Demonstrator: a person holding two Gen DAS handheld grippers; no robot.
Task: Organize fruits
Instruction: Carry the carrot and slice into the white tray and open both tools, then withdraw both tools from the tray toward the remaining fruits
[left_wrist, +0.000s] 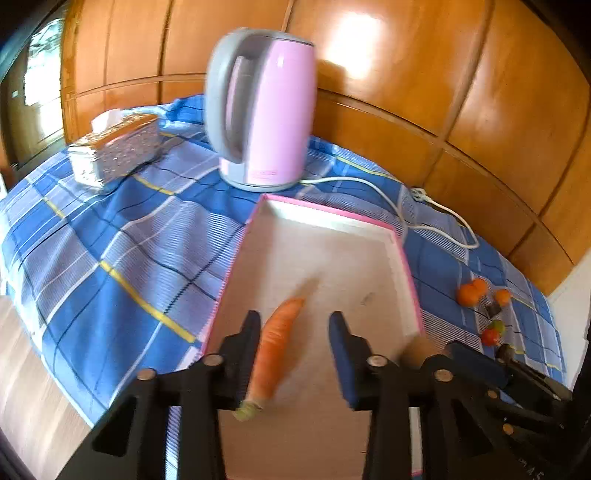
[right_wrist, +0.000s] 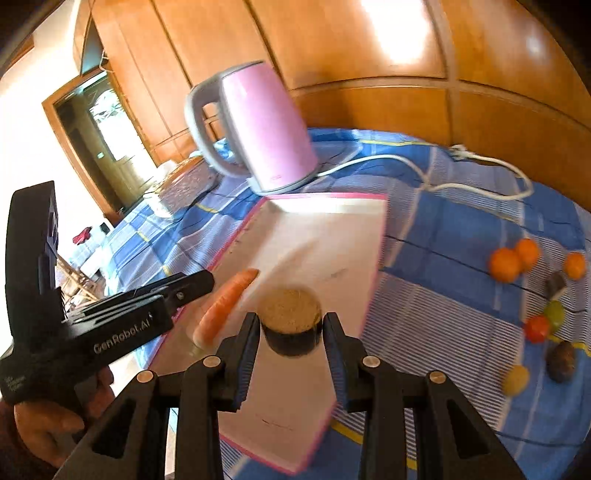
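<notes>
A carrot (left_wrist: 275, 350) hangs slanted between the jaws of my left gripper (left_wrist: 294, 319), leaning on the left finger (left_wrist: 247, 339) only; the jaws stand wide apart, so this gripper is open. It hovers over a white tray with a pink rim (left_wrist: 332, 243). My right gripper (right_wrist: 290, 317) is shut on a dark round fruit with a tan cut top (right_wrist: 290, 325), also above the tray (right_wrist: 314, 236). In the right wrist view the carrot (right_wrist: 225, 306) sits just off the left gripper (right_wrist: 199, 284). Oranges (right_wrist: 506, 264) lie on the blue checked cloth to the right.
A pink kettle (left_wrist: 266, 107) stands behind the tray, its white cord (left_wrist: 388, 192) trailing right. A tissue box (left_wrist: 114, 151) is at the far left. A red fruit (right_wrist: 536, 328), a green one (right_wrist: 554, 314), a yellow one (right_wrist: 515, 378) and a dark one (right_wrist: 561, 360) lie right of the tray.
</notes>
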